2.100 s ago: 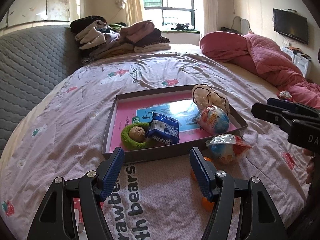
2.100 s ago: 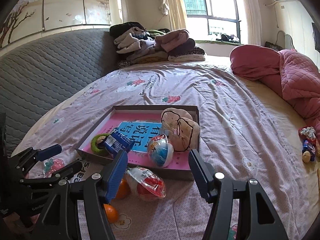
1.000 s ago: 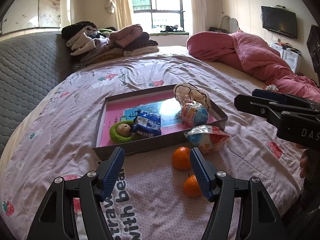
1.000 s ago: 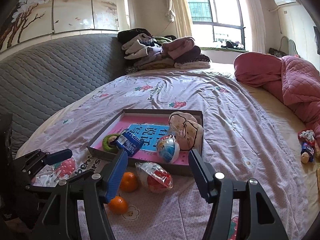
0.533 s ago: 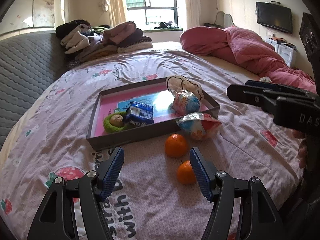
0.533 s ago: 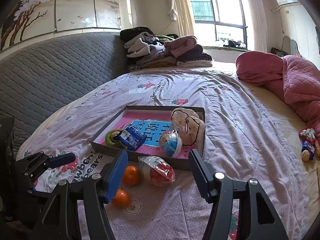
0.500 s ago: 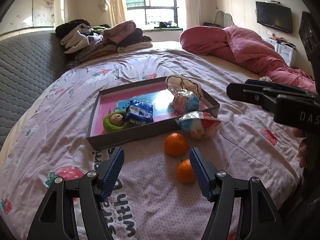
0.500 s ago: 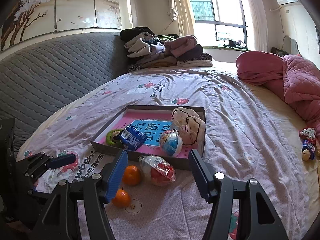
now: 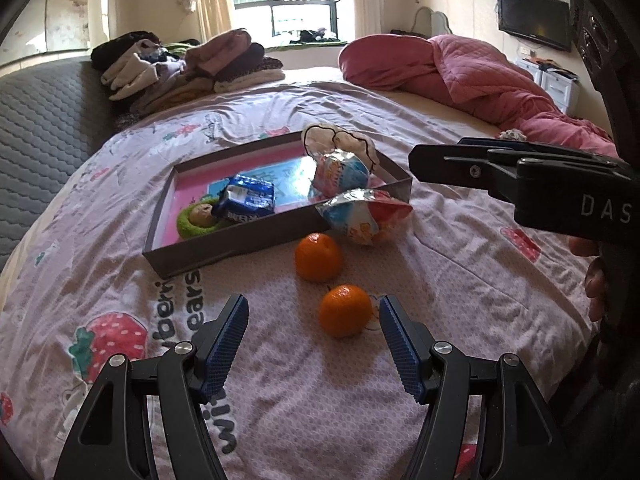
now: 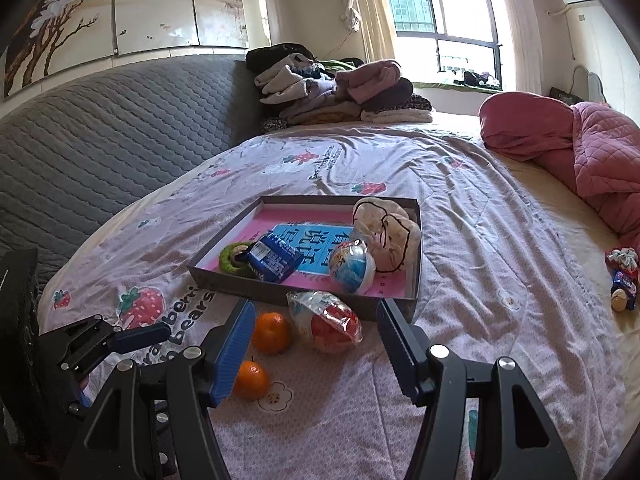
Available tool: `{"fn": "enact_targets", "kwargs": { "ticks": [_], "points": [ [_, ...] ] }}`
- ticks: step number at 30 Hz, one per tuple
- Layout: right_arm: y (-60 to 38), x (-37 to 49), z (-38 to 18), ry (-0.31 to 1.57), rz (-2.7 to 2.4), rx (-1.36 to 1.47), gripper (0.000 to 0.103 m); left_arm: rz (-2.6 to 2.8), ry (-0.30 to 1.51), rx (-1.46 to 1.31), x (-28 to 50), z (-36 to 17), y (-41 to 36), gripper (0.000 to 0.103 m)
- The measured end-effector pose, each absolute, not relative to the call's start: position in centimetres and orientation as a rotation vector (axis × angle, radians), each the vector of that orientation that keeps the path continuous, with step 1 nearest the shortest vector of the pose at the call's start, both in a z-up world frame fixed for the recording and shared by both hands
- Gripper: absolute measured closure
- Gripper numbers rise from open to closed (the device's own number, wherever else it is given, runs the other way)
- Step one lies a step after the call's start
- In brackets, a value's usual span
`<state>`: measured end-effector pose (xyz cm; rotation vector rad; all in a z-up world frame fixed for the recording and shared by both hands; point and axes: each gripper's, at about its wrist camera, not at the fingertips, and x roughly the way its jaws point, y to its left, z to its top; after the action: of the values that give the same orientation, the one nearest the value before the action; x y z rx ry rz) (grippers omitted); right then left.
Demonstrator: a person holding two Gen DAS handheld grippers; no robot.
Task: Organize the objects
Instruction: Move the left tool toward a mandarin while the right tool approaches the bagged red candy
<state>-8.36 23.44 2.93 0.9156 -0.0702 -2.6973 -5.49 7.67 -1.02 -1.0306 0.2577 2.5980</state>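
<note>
A box (image 9: 224, 254) is seen on the bed (image 9: 460, 280) with a blue pack (image 9: 248, 200) and a toy egg (image 9: 340, 174) inside. Two oranges (image 9: 319, 257) and a wrapped egg (image 9: 368, 216) lie just outside its near wall. The left gripper (image 9: 312, 334) is held wide open with nothing in it, near the closer orange (image 9: 345, 310). The right gripper (image 10: 316, 340) is wide open and empty too. Small toys (image 10: 622, 280) at the bed's edge are shown clearly only in the right view. The closer orange is partly hidden there by a finger (image 10: 234, 346).
</note>
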Motion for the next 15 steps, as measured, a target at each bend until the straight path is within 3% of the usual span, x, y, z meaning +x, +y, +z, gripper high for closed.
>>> {"fn": "enact_targets", "kwargs": {
  "ticks": [15],
  "points": [
    [23.1,-8.3,1.1,-0.039,-2.652,1.004,0.040,2.531,0.244,-1.095,-5.1,-2.5,8.2,0.034]
  ]
}}
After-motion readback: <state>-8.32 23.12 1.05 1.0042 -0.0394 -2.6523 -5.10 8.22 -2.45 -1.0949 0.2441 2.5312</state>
